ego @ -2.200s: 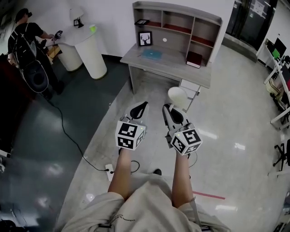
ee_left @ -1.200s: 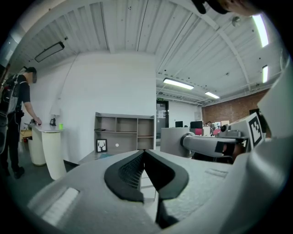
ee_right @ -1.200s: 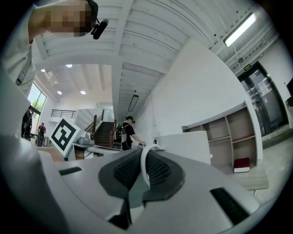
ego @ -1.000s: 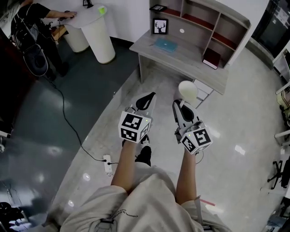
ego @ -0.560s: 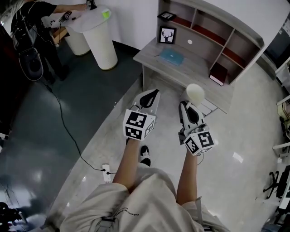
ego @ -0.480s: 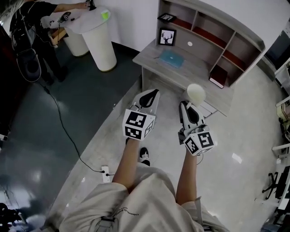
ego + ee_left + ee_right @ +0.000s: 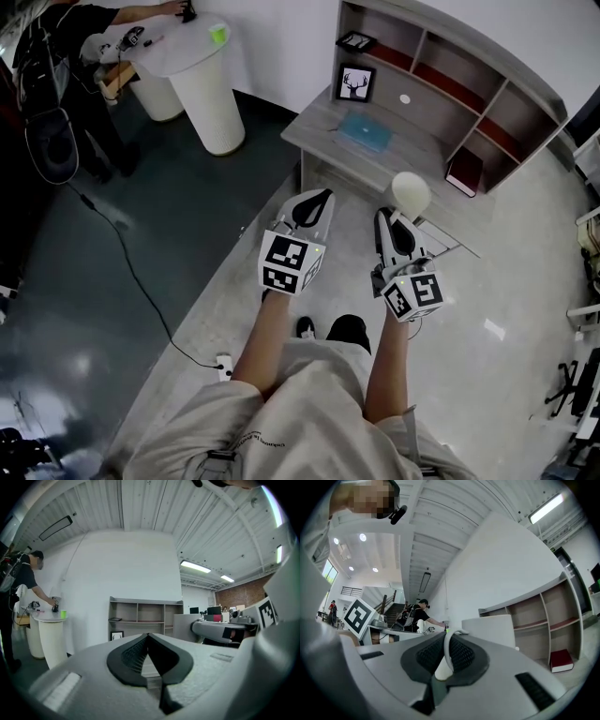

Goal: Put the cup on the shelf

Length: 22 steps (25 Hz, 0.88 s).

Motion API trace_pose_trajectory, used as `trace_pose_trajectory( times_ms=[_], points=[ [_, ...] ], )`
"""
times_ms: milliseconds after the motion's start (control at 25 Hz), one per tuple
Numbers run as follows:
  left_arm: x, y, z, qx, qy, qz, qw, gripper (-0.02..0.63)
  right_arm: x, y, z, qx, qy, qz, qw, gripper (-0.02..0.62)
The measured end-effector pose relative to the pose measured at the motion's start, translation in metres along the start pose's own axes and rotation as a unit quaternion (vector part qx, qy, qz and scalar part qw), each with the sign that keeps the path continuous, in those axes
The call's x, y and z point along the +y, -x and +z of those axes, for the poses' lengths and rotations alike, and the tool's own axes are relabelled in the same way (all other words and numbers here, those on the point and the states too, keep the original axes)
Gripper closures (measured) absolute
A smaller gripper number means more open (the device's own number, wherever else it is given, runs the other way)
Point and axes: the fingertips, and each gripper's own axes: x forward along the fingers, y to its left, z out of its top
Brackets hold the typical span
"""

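A white cup (image 7: 411,190) is held over the floor just before the desk, with my right gripper (image 7: 394,219) shut on its handle. In the right gripper view the handle (image 7: 446,654) is pinched between the black pads and the cup body (image 7: 494,624) stands just beyond them. My left gripper (image 7: 313,200) is beside it, shut with nothing in it; its pads (image 7: 165,654) meet in the left gripper view. The grey shelf (image 7: 450,82) with open compartments stands on the back of a grey desk (image 7: 328,131), ahead of both grippers. That shelf (image 7: 145,616) also shows far ahead.
On the desk are a framed deer picture (image 7: 355,82), a teal notebook (image 7: 366,133) and a red book (image 7: 464,173). At the far left a person (image 7: 56,56) stands at a round white table (image 7: 187,56). A cable (image 7: 131,272) and power strip (image 7: 223,364) lie on the floor.
The desk and shelf have drawn closer as the person walks toward them. Both grippers keep their places, the right one still holding the cup.
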Motion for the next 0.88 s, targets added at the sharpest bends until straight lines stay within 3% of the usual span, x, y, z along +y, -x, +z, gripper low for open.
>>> trace_pose_trajectory(
  times_ms=[400,680,880],
  points=[
    [0.031,-0.030,-0.032,0.027,0.015,-0.003,0.9995,0.597,-0.013,-0.037,-0.029,0.016,-0.013,0.005,1.000,0.569],
    [0.047,-0.070,-0.024,0.032,0.008,-0.023,0.9992,0.597,-0.038,-0.075,-0.025,0.018,-0.011,0.003,1.000,0.569],
    [0.064,-0.110,-0.020,0.031,0.005,-0.031,0.9990,0.597,-0.056,-0.109,-0.025,0.019,0.013,0.048,0.999,0.569]
  ],
)
